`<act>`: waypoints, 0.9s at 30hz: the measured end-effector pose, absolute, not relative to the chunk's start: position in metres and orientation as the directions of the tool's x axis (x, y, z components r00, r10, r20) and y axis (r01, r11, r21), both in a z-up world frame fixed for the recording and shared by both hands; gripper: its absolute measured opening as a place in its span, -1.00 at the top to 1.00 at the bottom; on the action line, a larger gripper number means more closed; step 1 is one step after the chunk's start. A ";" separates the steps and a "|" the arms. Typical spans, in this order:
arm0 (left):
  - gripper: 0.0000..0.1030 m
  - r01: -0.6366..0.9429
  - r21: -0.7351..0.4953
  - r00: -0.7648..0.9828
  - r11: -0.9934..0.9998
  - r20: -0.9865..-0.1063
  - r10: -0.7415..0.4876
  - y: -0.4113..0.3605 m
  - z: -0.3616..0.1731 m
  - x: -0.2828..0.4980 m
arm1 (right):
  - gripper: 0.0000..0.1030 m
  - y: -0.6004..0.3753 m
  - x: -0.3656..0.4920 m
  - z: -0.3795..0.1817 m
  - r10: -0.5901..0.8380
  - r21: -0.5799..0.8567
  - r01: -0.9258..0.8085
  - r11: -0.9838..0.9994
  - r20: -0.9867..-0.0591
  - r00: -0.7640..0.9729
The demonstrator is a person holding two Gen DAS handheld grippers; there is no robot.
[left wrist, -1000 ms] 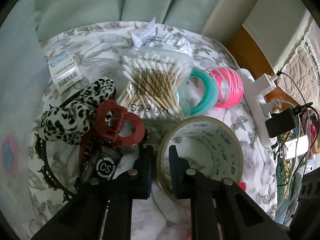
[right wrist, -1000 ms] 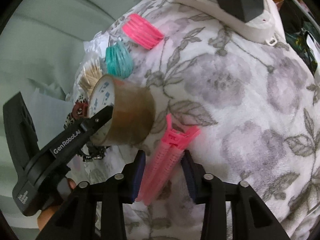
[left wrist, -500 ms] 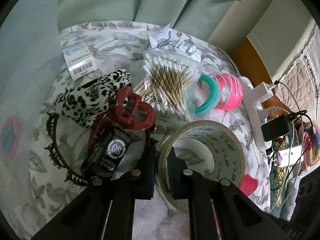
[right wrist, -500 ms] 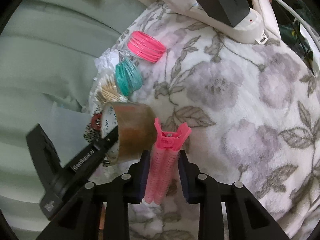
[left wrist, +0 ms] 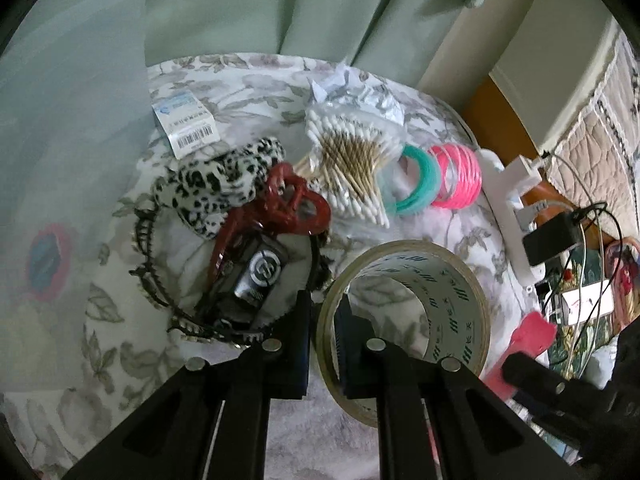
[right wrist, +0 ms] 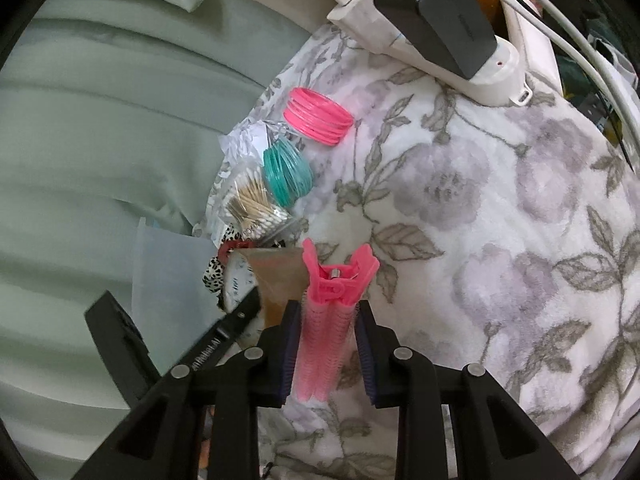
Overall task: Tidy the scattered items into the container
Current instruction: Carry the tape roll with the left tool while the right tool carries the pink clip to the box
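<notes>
My left gripper (left wrist: 324, 308) is shut on the wall of a brown tape roll (left wrist: 452, 280), one finger inside the ring and one outside. The roll hangs tilted above the floral blanket (right wrist: 500, 200). My right gripper (right wrist: 328, 310) is shut on a pink hair-roller clip (right wrist: 332, 280), which stands upright between the pads. Clip and tape roll (right wrist: 280, 272) sit side by side. A translucent container (left wrist: 60, 120) stands at the left edge of the blanket.
On the blanket lie a bag of cotton swabs (left wrist: 352, 160), teal bangles (left wrist: 416, 188), pink bangles (left wrist: 460, 176), a leopard-print band (left wrist: 216, 184), a red claw clip (left wrist: 288, 200), a black toothed headband (left wrist: 152, 280) and a barcoded box (left wrist: 186, 122). A power strip (right wrist: 440, 52) with cables lines the right edge.
The right gripper's jaws closed onto the pink clip and tipped it from slanted to upright. The left gripper shifted sideways with the tape roll still in it.
</notes>
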State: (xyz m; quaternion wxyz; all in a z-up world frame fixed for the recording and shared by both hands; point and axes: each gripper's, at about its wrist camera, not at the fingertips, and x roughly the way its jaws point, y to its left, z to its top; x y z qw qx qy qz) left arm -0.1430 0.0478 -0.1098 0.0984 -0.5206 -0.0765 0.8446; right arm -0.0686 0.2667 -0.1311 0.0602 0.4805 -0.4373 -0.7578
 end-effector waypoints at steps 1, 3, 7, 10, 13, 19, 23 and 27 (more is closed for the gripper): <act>0.79 -0.087 -0.228 -0.432 -0.970 -0.869 0.243 0.049 -0.112 -0.143 | 0.44 0.270 -0.068 -0.129 -0.502 0.718 -0.330 -0.612 -0.676 -0.540; 0.79 -0.088 -0.227 -0.428 -0.970 -0.871 0.243 0.050 -0.115 -0.142 | 0.44 0.276 -0.066 -0.126 -0.484 0.716 -0.334 -0.613 -0.674 -0.558; 0.79 -0.089 -0.227 -0.428 -0.970 -0.871 0.243 0.051 -0.113 -0.142 | 0.44 0.288 -0.064 -0.119 -0.458 0.712 -0.347 -0.611 -0.675 -0.578; 0.79 -0.091 -0.234 -0.435 -0.968 -0.865 0.250 0.050 -0.109 -0.140 | 0.44 0.291 -0.061 -0.115 -0.454 0.712 -0.349 -0.610 -0.675 -0.582; 0.79 -0.090 -0.251 -0.447 -0.964 -0.854 0.265 0.047 -0.099 -0.136 | 0.44 0.289 -0.060 -0.109 -0.456 0.711 -0.339 -0.615 -0.672 -0.583; 0.79 -0.080 -0.291 -0.493 -0.953 -0.820 0.292 0.032 -0.074 -0.125 | 0.44 0.279 -0.056 -0.092 -0.454 0.706 -0.299 -0.642 -0.665 -0.593; 0.79 -0.078 -0.323 -0.524 -0.943 -0.792 0.314 0.020 -0.056 -0.113 | 0.44 0.268 -0.050 -0.077 -0.444 0.696 -0.269 -0.666 -0.660 -0.606; 0.79 -0.067 -0.344 -0.551 -0.937 -0.770 0.322 0.007 -0.042 -0.103 | 0.44 0.255 -0.044 -0.065 -0.440 0.686 -0.238 -0.687 -0.654 -0.615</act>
